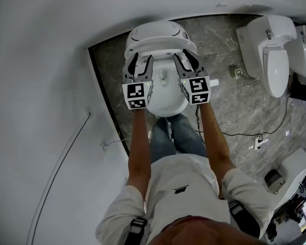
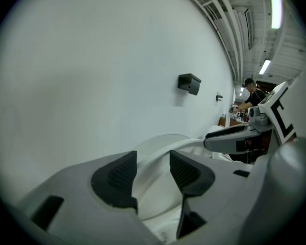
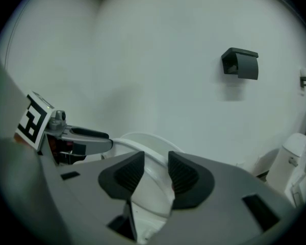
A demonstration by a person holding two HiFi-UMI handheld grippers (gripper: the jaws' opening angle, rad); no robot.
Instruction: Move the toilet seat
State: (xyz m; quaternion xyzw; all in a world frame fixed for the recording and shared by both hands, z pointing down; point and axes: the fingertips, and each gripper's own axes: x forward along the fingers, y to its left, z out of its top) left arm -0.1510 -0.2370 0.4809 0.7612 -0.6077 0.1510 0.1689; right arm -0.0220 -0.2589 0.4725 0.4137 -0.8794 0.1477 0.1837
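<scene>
Toilet seat [image 1: 160,47] is being pinched by the right gripper [image 1: 186,60] while the left gripper [image 1: 141,60], unclenched, is straddling it for an even lift.

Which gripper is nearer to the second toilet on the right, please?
Right. The right gripper is at the side of the seat facing the second toilet; the left gripper is at its far side.

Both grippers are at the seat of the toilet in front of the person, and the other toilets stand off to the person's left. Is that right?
Not quite: the other toilets stand to the person's right, as the head view shows. Both the left gripper and right gripper are at the toilet seat.
</scene>
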